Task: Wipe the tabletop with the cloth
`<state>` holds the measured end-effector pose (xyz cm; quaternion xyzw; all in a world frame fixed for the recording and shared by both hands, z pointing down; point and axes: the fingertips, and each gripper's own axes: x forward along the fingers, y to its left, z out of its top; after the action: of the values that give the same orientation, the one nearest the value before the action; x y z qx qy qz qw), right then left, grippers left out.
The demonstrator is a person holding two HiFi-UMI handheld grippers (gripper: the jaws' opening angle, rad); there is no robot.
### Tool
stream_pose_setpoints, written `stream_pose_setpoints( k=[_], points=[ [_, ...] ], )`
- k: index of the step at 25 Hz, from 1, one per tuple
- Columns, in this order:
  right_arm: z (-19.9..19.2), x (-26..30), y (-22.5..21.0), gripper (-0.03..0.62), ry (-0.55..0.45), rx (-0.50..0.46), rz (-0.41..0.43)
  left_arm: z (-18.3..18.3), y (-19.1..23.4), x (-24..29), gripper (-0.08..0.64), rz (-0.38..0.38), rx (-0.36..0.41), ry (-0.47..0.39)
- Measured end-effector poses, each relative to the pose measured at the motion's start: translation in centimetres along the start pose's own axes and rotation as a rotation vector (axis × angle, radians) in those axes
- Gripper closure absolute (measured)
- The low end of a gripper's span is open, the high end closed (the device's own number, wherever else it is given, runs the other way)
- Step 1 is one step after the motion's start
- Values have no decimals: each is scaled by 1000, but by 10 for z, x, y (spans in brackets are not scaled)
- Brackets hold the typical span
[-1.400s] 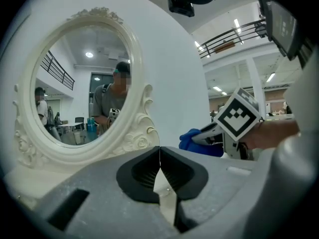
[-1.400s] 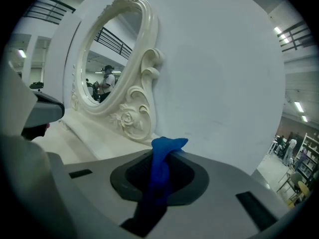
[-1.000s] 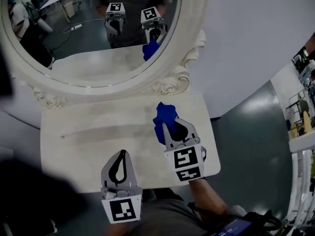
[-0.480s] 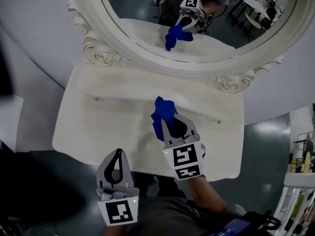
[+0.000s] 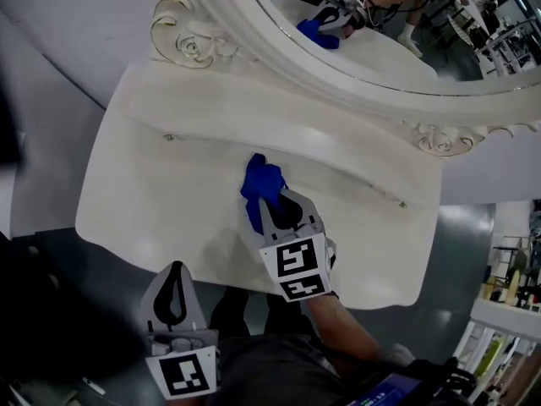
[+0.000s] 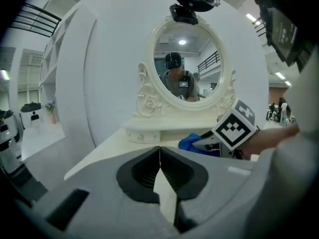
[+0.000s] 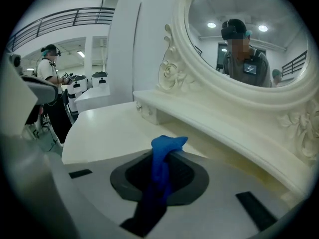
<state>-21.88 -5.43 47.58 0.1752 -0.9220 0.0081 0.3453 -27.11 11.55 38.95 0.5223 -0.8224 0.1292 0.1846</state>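
While the blue cloth (image 5: 257, 183) is being gripped in the jaws of the right gripper (image 5: 272, 214) at the middle of the worktop (image 5: 161, 201), the left gripper (image 5: 175, 271) is being held off its front edge, jaws together, empty.

Cloth (image 5: 258, 180) in jaws of right gripper (image 5: 269, 205), on tabletop (image 5: 169, 184) before mirror (image 5: 389, 53); left gripper (image 5: 176, 269) off the near edge

Right gripper (image 5: 269, 201) jaws clamped on cloth (image 5: 256, 183), tips aimed at tabletop (image 5: 169, 193) back edge; bare forearm (image 5: 342, 320) trails behind it; left gripper (image 5: 175, 271) jaws pressed together, empty, held off the front edge.
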Motion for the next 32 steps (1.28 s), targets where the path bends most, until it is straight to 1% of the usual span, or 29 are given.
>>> stream_pose_setpoints(
  k=[3, 6, 11, 19, 32],
  points=[
    [-5, 25, 6, 537, 25, -16, 8, -8, 16, 14, 545, 6, -5, 16],
    [-15, 28, 11, 537, 46, -20, 5, -12, 17, 13, 545, -2, -6, 31],
    [-28, 33, -1, 537, 47, -4, 10, -17, -3, 31, 545, -29, 6, 40],
    [-41, 19, -16, 537, 50, 33, 3, -8, -29, 38, 545, -65, 31, 40],
    [-79, -15, -68, 537, 54, 105, -68, 2, -96, 53, 545, -163, 79, 26]
  ],
)
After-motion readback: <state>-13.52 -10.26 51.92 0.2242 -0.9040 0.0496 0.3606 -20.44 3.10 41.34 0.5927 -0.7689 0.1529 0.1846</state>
